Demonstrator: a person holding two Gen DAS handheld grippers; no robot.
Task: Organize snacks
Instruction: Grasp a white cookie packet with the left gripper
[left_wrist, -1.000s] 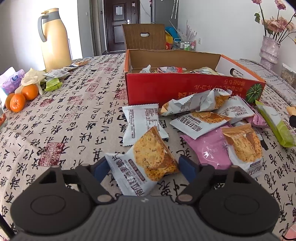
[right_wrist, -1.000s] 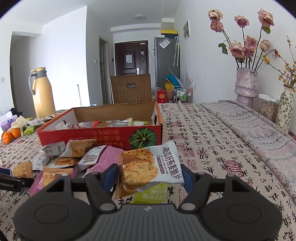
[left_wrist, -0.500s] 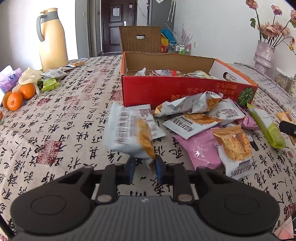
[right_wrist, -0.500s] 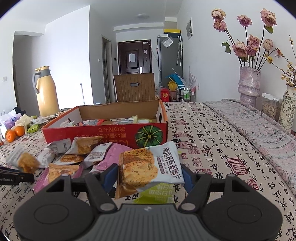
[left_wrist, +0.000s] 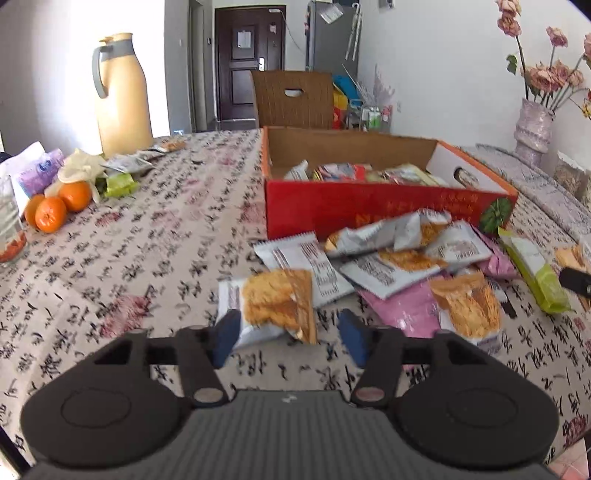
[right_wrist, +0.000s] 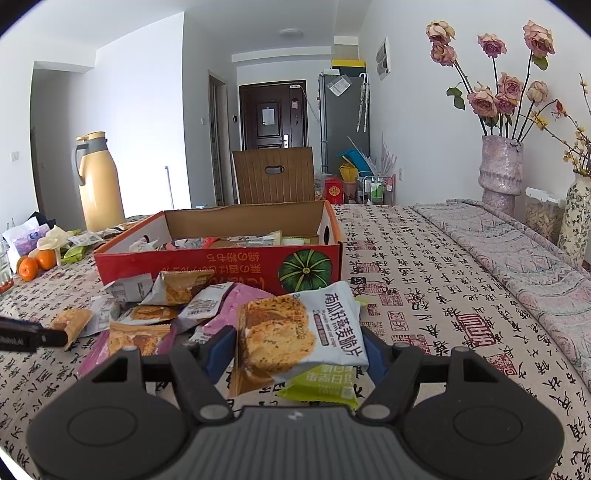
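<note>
Opening, left gripper (left_wrist: 288, 334) jaws flank a biscuit packet (left_wrist: 275, 306) on the tablecloth (left_wrist: 155, 236), right pad clear. Right gripper (right_wrist: 295, 350) pinching another packet (right_wrist: 301, 332), box (right_wrist: 221, 262) at 12 o'clock.

Motion is blurring the cracker packet (left_wrist: 275, 306), and the red box (left_wrist: 369, 210) wall is hiding most snacks inside.

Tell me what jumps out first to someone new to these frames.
The red cardboard box mid-table, open and part-filled with snacks, with a heap of snack packets spilled against its front. Nearer, the right gripper brackets a crisp packet; the left gripper, jaws opening, has another packet between them. A yellow thermos stands far left.
</note>
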